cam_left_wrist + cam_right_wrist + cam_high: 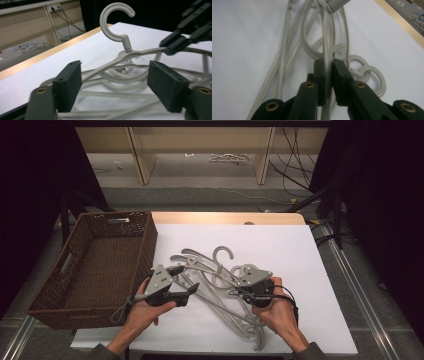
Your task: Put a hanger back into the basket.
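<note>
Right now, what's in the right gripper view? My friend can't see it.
The right gripper is shut on a thin grey hanger. More grey hangers lie tangled beneath on the white table.

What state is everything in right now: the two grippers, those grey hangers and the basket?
Left gripper: open, jaws either side of the hanger pile, gripping nothing.
Right gripper: shut on one hanger's bar.
Held hanger: lifted, hook upright.
Other hangers: tangled, lying on the white board.
Wicker basket: upright, nothing visible inside.
</note>
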### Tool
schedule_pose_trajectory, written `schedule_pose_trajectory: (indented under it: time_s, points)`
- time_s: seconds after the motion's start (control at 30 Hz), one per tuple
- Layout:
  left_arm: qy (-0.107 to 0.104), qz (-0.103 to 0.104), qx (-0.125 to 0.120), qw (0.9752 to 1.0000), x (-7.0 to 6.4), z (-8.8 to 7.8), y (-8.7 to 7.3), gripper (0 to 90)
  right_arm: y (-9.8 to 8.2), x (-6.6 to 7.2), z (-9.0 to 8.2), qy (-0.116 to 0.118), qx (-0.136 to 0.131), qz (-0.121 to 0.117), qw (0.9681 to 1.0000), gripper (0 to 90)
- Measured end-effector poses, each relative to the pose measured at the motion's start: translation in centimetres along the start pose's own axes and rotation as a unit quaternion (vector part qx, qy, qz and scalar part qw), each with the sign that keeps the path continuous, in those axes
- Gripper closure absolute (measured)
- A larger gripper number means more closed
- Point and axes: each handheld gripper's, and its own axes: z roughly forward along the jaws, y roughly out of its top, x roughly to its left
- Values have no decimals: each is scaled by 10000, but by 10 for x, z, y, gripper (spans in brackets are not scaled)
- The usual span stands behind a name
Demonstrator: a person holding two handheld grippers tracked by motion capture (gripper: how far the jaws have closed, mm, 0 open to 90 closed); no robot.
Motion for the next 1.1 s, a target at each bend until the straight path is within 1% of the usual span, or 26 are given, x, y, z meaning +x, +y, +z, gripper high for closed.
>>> schedule_pose_trajectory:
  time_s: [0.03,0.07,0.1,0.13,0.23,0.27,0.3,0.33,0.37,0.4,0.43,0.47,0.5,0.53,0.6,0.67,0.73,0.77,0.8,0.87,0.93,0.97,1.0,1.03,1.07,1.1]
  points:
    - [-8,136,199,9997,1,12,5,286,0,1,0,16,-4,-30,10000,821]
    - [-8,136,199,9997,1,12,5,285,0,1,0,16,-4,-30,10000,821]
    - [-77,254,456,9986,2,24,7,285,0,1,-1,-19,-17,-55,10000,821]
    - [-77,254,456,9986,2,24,7,286,0,1,-1,-19,-17,-55,10000,821]
    - [-171,431,772,9959,7,39,5,297,0,2,-2,-20,-30,-86,10000,821]
    - [-220,362,768,9961,7,43,4,302,0,2,-2,-25,-27,-88,10000,821]
    - [-359,453,964,9937,9,47,4,328,1,3,-2,-23,-27,-128,9999,821]
    - [-359,453,964,9937,9,47,4,328,1,3,-2,-23,-27,-128,9999,821]
    - [-372,532,941,9934,7,51,4,337,2,2,-3,-70,-8,-256,9996,821]
    - [-372,532,941,9934,7,51,4,350,2,2,-3,-70,-8,-256,9996,821]
    - [-427,647,1006,9919,7,52,5,362,3,4,-4,-28,-34,-209,9998,821]
    - [-453,622,1009,9919,6,54,5,362,3,4,-4,-28,-34,-209,9998,821]
    - [-508,692,1099,9902,6,55,5,371,4,4,-4,-26,-16,-232,9997,822]
    - [-485,797,1221,9881,6,57,6,397,4,4,-4,-50,-41,-253,9997,822]
    - [-489,986,1320,9851,6,61,7,416,4,4,-5,-36,-48,-274,9996,821]
    - [-542,1010,1380,9838,7,65,10,436,4,5,-5,-18,-40,-294,9996,822]
    - [-635,1068,1536,9803,6,71,13,455,4,5,-5,2,-54,-317,9995,821]
    - [-621,1220,1643,9769,6,73,14,482,4,5,-5,12,-58,-365,9993,821]
    - [-629,1273,1710,9750,6,76,15,508,5,5,-5,-11,-73,-390,9992,821]
    - [-758,1440,1842,9693,7,78,17,586,5,5,-6,-21,-60,-404,9992,821]
    - [-832,1603,1972,9636,4,76,21,640,5,3,-8,8,-57,-524,9986,818]
    - [-791,1852,2032,9582,1,71,26,662,5,1,-10,17,-149,-590,9981,809]
    - [-791,1852,2032,9582,1,71,26,681,5,1,-10,17,-149,-590,9981,809]
    - [-785,1925,2038,9567,1,69,28,681,6,0,-11,2,-278,-530,9982,782]
    - [-810,1893,1996,9580,1,67,30,705,6,-1,-13,-39,-422,-480,9979,734]
    - [-819,1909,1975,9580,1,64,33,723,7,-3,-16,-137,-520,-484,9974,694]
